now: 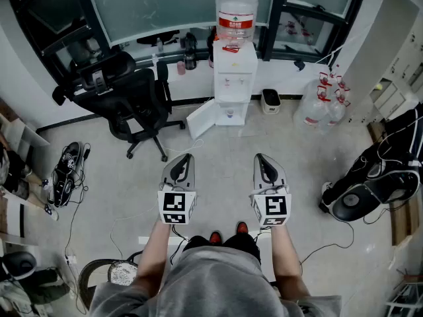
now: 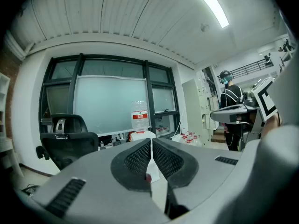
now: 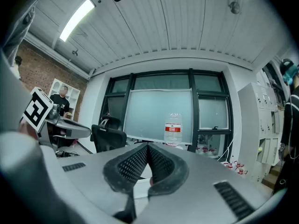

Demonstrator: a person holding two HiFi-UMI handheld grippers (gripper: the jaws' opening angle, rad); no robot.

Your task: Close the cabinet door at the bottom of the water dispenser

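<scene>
standing on the floor [image 1: 225, 144] with the red toes of my shoes [image 1: 215, 236] showing under me, i hold both arms out in front. my left tool [image 1: 188, 158] and my right tool [image 1: 259, 157] sit side by side at about the same height, well apart from each other, both aimed ahead. the left tool is clenched: its ribbed pads [image 2: 136, 161] press together at the tips with nothing between them. the right tool is clenched as well, its pads [image 3: 129, 168] meeting at the tips, and it is empty too. off to my right a black bag [image 1: 370, 190] lies on the floor with cables around it. further ahead, between the lines of the two tools, stands the white water dispenser [image 1: 234, 68] against the window wall. the cabinet door [image 1: 201, 119] at its bottom hangs open, swung out to the left side of the cabinet. neither tool touches it; both are well short of it. a clear bottle [image 1: 236, 12] with a red label sits on top of the dispenser. a black office chair [image 1: 129, 101] stands to its left, and a cluster of empty jugs [image 1: 324, 104] to its right.
</scene>
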